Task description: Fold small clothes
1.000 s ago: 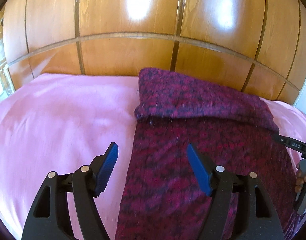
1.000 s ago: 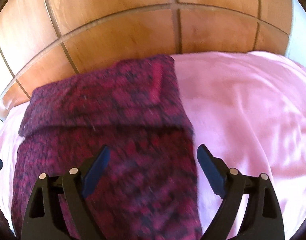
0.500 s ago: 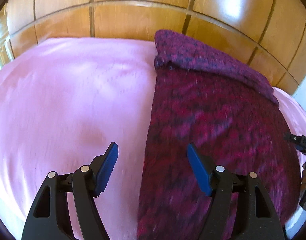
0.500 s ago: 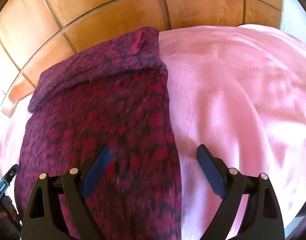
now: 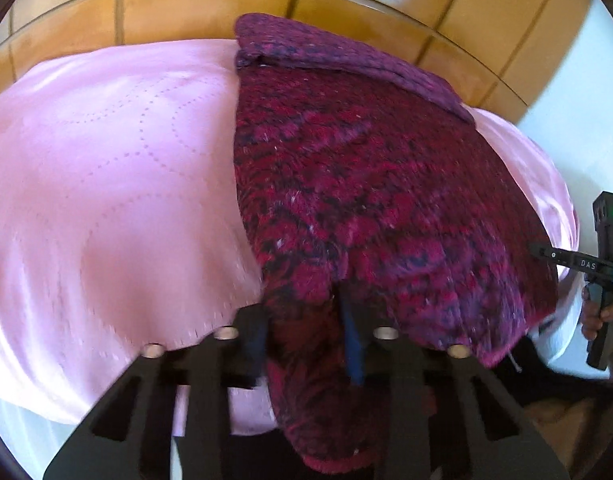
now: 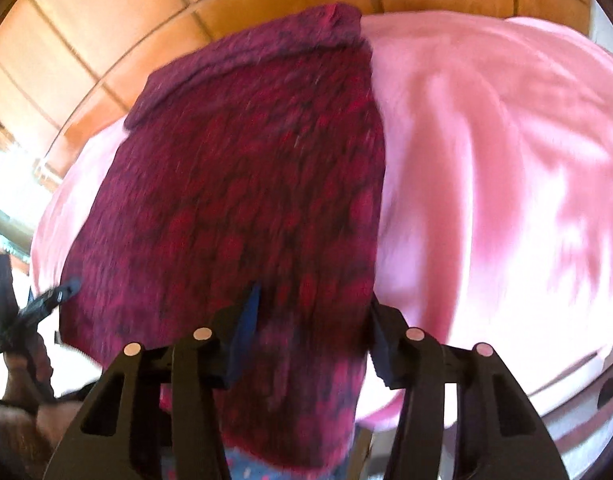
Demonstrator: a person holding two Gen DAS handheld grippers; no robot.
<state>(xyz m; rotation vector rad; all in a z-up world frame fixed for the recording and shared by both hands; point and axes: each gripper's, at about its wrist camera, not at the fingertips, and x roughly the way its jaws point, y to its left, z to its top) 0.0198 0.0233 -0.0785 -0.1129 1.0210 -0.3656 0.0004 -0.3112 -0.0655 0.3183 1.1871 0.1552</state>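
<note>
Wood panelling (image 5: 178,12), glossy and split by dark seams, fills the background behind the bed in both wrist views. A white wall (image 5: 578,80) shows at the far right of the left view.

Bed (image 5: 106,184): covered by a pink quilted spread with faint dotted stitching; bright light patches fall across it on the right side in the right view.

Sweater (image 5: 366,184): dark red and purple fuzzy knit, lying lengthwise on the bed, far end near the panelling. Far end is folded back on itself, forming a thicker band across the top. Near hem hangs over the bed's front edge toward the cameras. Both views are motion-blurred near the hem.

Left gripper (image 5: 306,340): blue pads closed in on the sweater's near left corner; fabric is bunched between the jaws and drapes down below them. Clenched on the sweater.

Right gripper (image 6: 312,336): jaws sit either side of the sweater's near right corner, with cloth filling the gap between the blue pads and hanging below. Grasping the sweater.

In the left view the other gripper's black body appears at the right edge, with a small green light and the person's fingers (image 5: 594,316) around the handle. In the right view the left tool shows at the lower left edge.
</note>
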